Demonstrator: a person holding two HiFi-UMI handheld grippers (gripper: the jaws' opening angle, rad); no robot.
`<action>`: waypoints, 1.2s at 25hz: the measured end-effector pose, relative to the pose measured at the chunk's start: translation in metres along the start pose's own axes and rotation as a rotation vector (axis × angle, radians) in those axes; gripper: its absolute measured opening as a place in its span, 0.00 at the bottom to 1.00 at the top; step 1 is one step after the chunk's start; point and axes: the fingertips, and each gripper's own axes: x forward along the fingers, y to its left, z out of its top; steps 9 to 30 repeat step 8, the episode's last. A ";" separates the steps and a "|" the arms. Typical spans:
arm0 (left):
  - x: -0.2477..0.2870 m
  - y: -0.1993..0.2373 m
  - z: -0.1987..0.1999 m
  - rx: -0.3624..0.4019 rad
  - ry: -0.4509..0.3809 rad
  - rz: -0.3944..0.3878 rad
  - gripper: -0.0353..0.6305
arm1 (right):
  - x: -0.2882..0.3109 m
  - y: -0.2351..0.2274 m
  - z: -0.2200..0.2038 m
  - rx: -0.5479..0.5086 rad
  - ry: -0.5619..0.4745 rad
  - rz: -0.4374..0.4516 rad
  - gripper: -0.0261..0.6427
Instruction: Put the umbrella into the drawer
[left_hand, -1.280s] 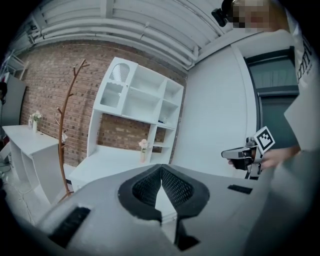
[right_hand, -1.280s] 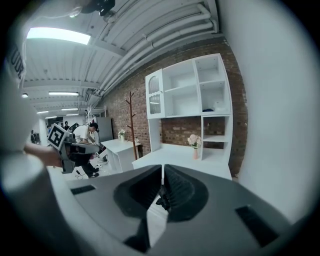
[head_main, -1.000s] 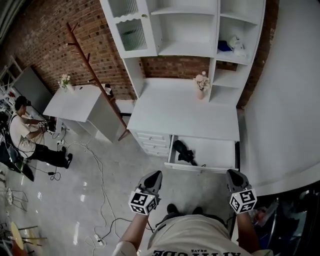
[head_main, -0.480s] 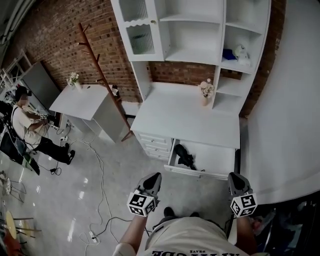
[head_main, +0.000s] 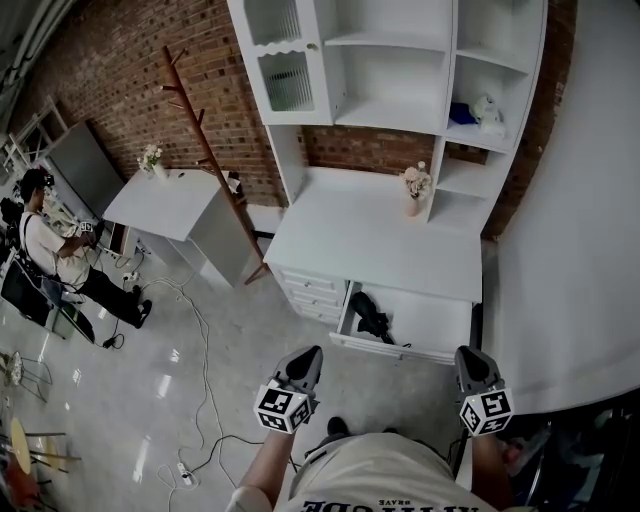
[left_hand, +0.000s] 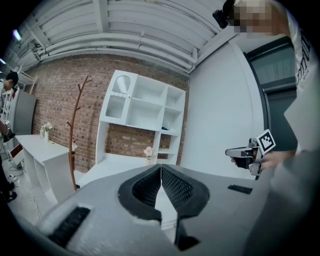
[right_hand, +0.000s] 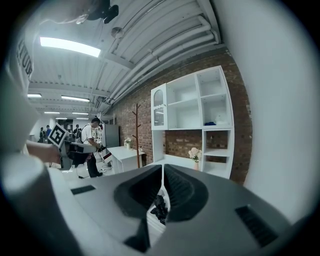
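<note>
Brick wall runs behind the furniture from 10 to 1 o'clock in the head view, above a pale glossy floor. White desk with a shelf hutch stands at 12 o'clock, and a vase of flowers sits at the desktop's 2 o'clock corner. Below the desktop, on its right side, the drawer is pulled out toward the person. A stack of small closed drawers adjoins it at 9 o'clock. Umbrella, black and folded, lies inside the open drawer at its 9 o'clock end, resting on the drawer bottom. Left gripper is held at 6 o'clock of the frame, in front of the drawer and apart from it. Its own view shows the jaws pressed together at the tips with nothing between them. Right gripper is held at 5 o'clock, also clear of the drawer. Its jaws likewise meet at the tips and hold nothing, and the umbrella shows only far off through the slot beneath them. Wooden coat rack stands at 11 o'clock beside a second white table. Another person is at 9 o'clock, well apart from the desk. Cables trail over the floor at 7 o'clock.
</note>
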 end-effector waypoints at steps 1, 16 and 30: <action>0.001 0.001 0.001 0.000 -0.003 -0.001 0.09 | 0.001 0.000 0.001 -0.002 0.000 0.002 0.09; 0.006 0.004 0.009 -0.001 -0.017 -0.007 0.09 | 0.008 -0.003 0.006 -0.004 -0.003 -0.003 0.09; 0.006 0.004 0.009 -0.001 -0.017 -0.007 0.09 | 0.008 -0.003 0.006 -0.004 -0.003 -0.003 0.09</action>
